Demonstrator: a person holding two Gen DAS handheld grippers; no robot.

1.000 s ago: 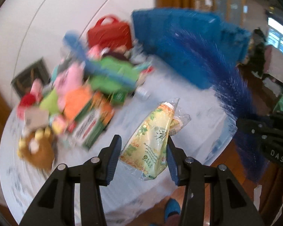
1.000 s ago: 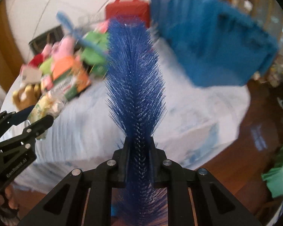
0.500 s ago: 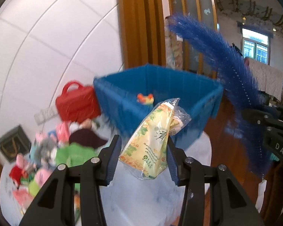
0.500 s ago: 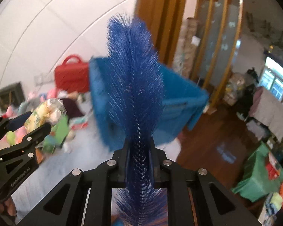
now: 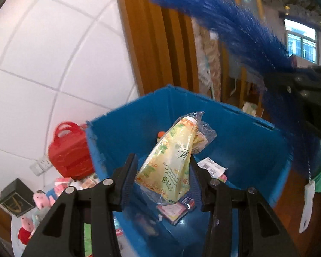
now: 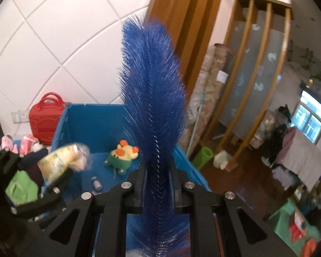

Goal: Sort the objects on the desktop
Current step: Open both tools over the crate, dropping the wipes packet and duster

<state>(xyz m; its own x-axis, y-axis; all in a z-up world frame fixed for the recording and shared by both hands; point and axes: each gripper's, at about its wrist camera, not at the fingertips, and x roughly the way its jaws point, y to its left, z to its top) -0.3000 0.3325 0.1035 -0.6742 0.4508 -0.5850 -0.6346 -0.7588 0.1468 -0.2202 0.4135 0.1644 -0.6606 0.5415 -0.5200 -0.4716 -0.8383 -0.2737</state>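
My left gripper [image 5: 163,170] is shut on a yellow printed pouch in clear wrap [image 5: 171,156], held over the open blue bin [image 5: 126,128]. The same pouch [image 6: 60,160] shows at the left of the right wrist view, above the bin [image 6: 92,120]. My right gripper [image 6: 157,167] is shut on a blue bristle brush [image 6: 153,90] that stands up between its fingers. In the left wrist view the brush [image 5: 224,25] sweeps across the top right, its white handle end [image 5: 308,205] hanging down. A yellow and green plush [image 6: 122,155] and small packets [image 5: 171,211] lie in the bin.
A red case [image 5: 68,152] stands against the tiled wall left of the bin. Pink plush toys [image 5: 41,199], a dark box [image 5: 17,197] and a green item [image 6: 21,188] crowd the table at the left. Wooden floor and a wooden screen [image 6: 256,75] lie to the right.
Both grippers rose and swung from over the table to over the blue bin, which now fills the lower view. The pouch and the brush stayed gripped throughout.
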